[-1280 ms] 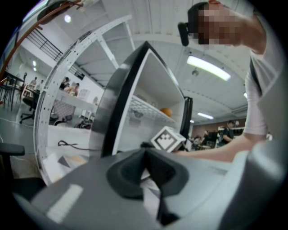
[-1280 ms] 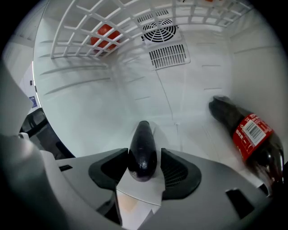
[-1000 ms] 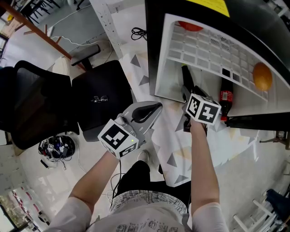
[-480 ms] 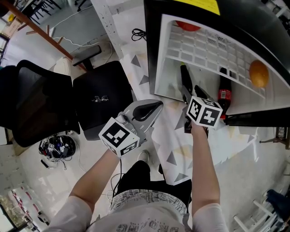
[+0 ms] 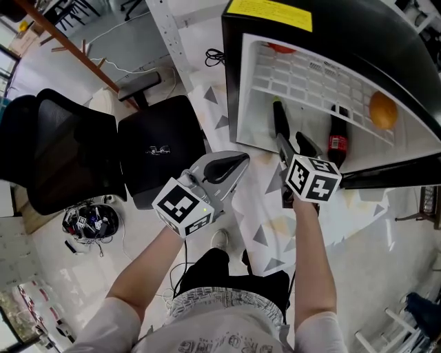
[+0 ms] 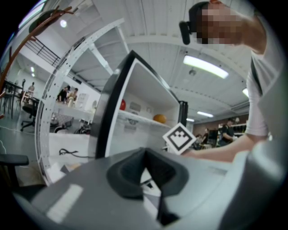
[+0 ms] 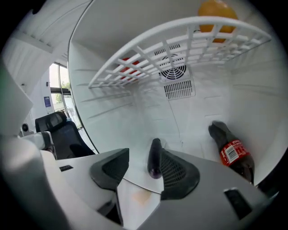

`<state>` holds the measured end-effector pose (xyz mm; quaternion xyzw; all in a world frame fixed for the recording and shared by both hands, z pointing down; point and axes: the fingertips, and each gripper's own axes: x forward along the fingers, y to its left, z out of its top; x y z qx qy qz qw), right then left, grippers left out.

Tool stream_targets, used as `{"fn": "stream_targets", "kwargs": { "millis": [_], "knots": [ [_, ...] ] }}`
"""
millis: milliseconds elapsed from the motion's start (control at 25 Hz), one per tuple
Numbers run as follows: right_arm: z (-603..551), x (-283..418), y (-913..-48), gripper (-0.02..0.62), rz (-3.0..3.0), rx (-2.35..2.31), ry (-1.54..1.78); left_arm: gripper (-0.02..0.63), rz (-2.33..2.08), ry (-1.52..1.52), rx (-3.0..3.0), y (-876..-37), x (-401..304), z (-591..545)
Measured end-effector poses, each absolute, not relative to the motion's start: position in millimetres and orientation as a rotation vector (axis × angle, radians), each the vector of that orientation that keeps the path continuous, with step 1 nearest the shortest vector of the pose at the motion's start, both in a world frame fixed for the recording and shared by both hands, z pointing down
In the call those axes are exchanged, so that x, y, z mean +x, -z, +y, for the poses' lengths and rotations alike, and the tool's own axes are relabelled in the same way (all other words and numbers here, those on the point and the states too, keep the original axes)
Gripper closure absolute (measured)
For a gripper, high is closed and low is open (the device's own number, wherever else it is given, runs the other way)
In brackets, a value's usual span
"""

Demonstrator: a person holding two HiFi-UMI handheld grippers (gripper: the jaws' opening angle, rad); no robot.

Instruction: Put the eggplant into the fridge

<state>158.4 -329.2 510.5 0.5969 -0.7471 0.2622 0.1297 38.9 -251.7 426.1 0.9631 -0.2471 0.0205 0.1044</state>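
Observation:
The dark purple eggplant [image 5: 279, 121] [image 7: 155, 157] lies on the white floor of the open fridge [image 5: 251, 134], near its left wall. My right gripper [image 5: 295, 146] [image 7: 141, 168] hovers at the fridge's front edge, just short of the eggplant. Its jaws stand wide and are closing a little, and the pads press on nothing. The eggplant shows past the tips, close to the right pad. My left gripper [image 5: 224, 167] [image 6: 146, 173] hangs outside the fridge, left of the right one, shut and empty.
A cola bottle [image 5: 335, 138] [image 7: 231, 152] lies on the fridge floor, right of the eggplant. A white wire shelf [image 5: 317, 76] [image 7: 180, 45] above carries an orange [image 5: 382, 110] [image 7: 216, 9] and a red item [image 5: 281, 48]. A black office chair [image 5: 62, 158] and a black box [image 5: 162, 148] stand at the left.
Both grippers have lifted slightly. The eggplant stays lying on the fridge floor, free of the right jaws.

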Motion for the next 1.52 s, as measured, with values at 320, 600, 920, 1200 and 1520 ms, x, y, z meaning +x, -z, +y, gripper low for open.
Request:
{"fn": "stream_targets", "kwargs": {
  "millis": [320,600,920,1200,1520],
  "knots": [
    [-293,146,-468,0.441,-2.275,1.664,-0.689,0.598,-0.744,-0.065,2.842,-400,40,-236],
    [-261,136,-427,0.494,-2.358,1.628,-0.636,0.598,-0.766,-0.089,2.841,-381,32,-221],
    [-234,125,-394,0.530,-2.428,1.589,-0.597,0.598,-0.794,-0.109,2.851,-366,21,-205],
    [-211,112,-379,0.565,-2.467,1.552,-0.583,0.598,-0.799,-0.096,2.858,-350,14,-192],
    [-184,97,-372,0.588,-2.506,1.535,-0.607,0.598,-0.778,-0.084,2.870,-336,10,-175]
  ]
}}
